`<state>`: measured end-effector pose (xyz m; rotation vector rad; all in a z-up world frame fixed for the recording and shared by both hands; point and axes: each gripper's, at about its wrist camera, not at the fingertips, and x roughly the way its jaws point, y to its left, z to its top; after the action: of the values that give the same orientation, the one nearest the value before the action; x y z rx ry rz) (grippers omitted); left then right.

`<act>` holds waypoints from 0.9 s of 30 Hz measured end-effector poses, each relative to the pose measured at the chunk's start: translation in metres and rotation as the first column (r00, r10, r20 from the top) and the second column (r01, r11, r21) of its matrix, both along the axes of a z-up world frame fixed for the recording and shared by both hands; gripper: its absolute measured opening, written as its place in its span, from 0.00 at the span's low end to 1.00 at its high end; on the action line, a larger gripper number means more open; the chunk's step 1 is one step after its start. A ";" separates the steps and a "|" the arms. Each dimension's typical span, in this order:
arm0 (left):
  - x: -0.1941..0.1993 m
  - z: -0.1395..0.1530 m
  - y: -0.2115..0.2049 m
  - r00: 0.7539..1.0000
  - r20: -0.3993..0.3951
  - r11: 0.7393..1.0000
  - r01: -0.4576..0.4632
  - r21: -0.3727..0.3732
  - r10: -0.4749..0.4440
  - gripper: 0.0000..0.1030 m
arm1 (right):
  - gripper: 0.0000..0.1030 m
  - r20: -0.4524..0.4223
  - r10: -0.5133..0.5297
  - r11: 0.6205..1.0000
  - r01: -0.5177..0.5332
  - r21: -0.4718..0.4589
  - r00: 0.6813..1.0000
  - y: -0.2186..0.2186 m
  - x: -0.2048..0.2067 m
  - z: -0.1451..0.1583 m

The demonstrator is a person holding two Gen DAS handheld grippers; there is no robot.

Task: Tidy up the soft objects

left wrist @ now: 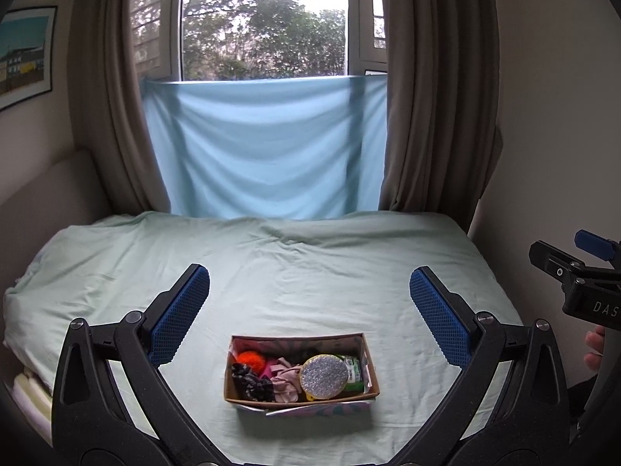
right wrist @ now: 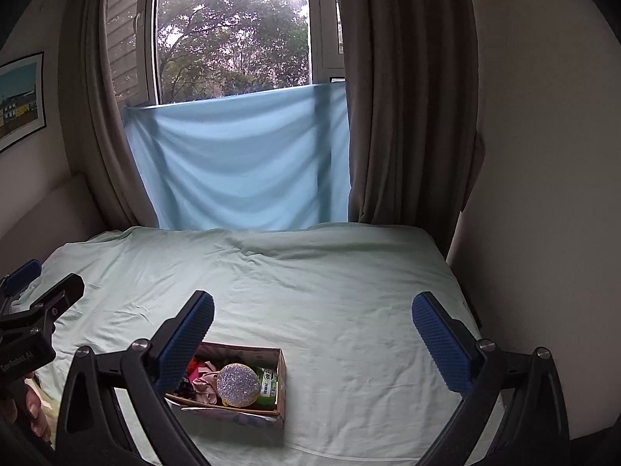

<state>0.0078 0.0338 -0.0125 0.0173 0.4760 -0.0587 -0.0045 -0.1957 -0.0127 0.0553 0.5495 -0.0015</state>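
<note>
Box of soft things sits centred ahead of our wide-spread left gripper, long axis crosswise; our right gripper, equally spread, hangs right of it.

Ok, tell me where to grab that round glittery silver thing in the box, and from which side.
Take the glittery disc by its rim, coming straight down from above. It lies on top of the scrunchies and green packet, face up and slightly tilted, so its edge is likely free on two opposite sides. The cardboard box walls block any sideways approach. Both grippers' jaws stand wide open.
</note>
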 end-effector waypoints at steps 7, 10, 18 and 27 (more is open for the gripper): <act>0.000 -0.001 -0.003 1.000 0.000 1.000 0.005 0.002 -0.005 1.00 | 0.99 0.006 -0.016 1.000 0.016 0.005 1.000 -0.005 0.000 -0.001; -0.001 -0.002 -0.003 1.000 0.005 1.000 0.003 0.005 -0.003 1.00 | 0.99 0.008 -0.021 1.000 0.021 0.006 1.000 -0.006 0.000 -0.001; -0.002 -0.003 -0.003 1.000 0.011 1.000 0.004 -0.002 -0.004 1.00 | 0.99 0.014 -0.036 0.999 0.036 0.001 0.999 -0.008 0.000 0.000; 0.000 -0.003 0.000 1.000 0.015 1.000 0.004 -0.019 -0.004 1.00 | 0.99 0.023 -0.041 0.999 0.041 -0.002 0.999 -0.009 0.000 0.002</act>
<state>0.0081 0.0334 -0.0158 0.0001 0.4605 -0.0669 -0.0040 -0.2051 -0.0109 0.0642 0.5252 -0.0418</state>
